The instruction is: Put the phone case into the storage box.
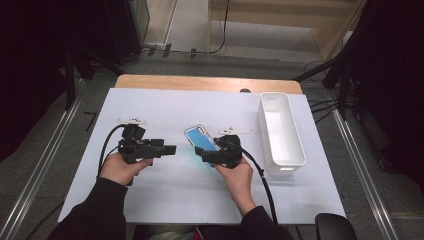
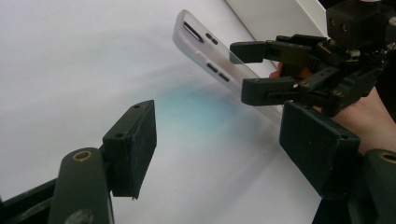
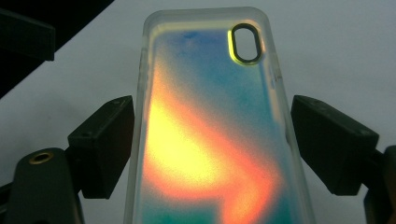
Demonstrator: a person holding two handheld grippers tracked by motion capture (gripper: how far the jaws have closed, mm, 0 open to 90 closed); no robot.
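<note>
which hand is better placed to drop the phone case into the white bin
Right. The right tool already grips the phone case and sits beside the white bin; the left tool is empty and farther away.

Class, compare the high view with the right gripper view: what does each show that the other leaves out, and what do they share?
High view: a white bin at the table's right and the left hand-held gripper, open, beside the case. Right gripper view: the oval camera cut-out and an orange-yellow sheen on the case. Shared: the phone case gripped by the right hand-held gripper over the white sheet.
</note>
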